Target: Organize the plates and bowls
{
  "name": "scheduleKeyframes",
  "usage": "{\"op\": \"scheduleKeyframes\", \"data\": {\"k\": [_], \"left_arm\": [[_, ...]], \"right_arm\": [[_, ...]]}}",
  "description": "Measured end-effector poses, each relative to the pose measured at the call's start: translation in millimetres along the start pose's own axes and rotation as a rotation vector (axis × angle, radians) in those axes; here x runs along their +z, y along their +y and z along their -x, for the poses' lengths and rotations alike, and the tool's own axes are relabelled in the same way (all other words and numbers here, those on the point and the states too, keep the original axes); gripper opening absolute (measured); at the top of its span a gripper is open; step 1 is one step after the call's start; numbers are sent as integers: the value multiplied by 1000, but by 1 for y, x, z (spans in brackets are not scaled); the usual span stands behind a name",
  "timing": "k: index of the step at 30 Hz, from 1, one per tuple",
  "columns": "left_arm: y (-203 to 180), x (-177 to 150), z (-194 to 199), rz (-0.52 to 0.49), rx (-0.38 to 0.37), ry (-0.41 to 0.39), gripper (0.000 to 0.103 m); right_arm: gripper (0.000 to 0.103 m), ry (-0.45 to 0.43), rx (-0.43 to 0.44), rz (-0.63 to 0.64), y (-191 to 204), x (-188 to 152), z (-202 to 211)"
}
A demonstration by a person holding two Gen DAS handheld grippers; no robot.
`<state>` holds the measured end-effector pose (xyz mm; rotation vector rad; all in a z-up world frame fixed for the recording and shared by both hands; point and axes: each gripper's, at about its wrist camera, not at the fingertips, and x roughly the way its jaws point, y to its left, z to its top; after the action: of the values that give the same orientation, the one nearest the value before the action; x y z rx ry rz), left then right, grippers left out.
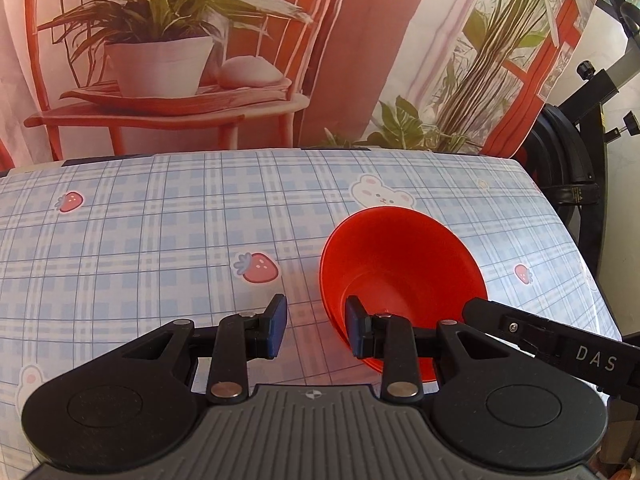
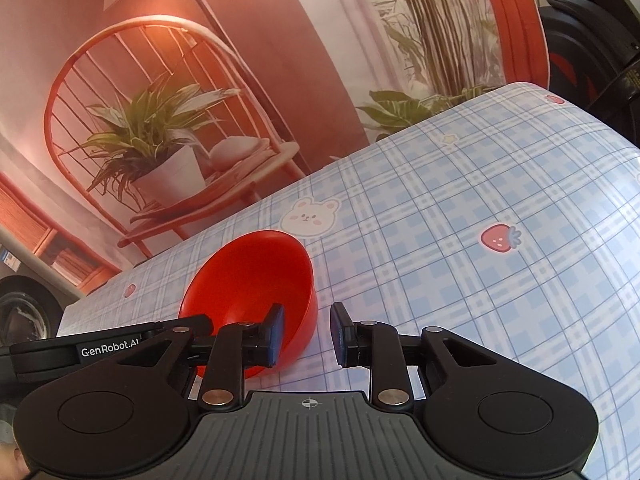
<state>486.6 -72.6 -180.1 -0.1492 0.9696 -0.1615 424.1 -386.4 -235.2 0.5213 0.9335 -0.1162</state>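
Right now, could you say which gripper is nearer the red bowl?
Right, narrowly: the right gripper straddles the wall of the red bowl; the left gripper sits at its opposite side, barely overlapping.

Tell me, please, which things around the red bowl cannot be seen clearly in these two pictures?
- Near rim and base of the red bowl: left wrist view, covered by the left gripper.
- Bowl's near left side: right wrist view, hidden behind the right gripper and the other tool.
- Any plates or other bowls: none inside either frame.
- Table front edge: hidden by both gripper bodies.
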Motion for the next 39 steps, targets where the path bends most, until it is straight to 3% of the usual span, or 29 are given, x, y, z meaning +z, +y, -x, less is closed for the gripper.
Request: {"op": "scheduleKeyframes", "data": {"k": [8, 12, 21, 39], "left_arm": [[-3, -2, 1, -10, -34, -8, 12], [-5, -4, 2, -14, -38, -5, 11], [-9, -2, 16, -33, -38, -21, 11], [-19, -16, 87, -45, -55, -85, 13]], "right_arm": [[16, 15, 23, -19, -3, -1, -4], [9, 18, 33, -12, -1, -2, -2], [9, 0, 46, -35, 0, -4, 7], [9, -87, 52, 44, 31, -12, 73]]}}
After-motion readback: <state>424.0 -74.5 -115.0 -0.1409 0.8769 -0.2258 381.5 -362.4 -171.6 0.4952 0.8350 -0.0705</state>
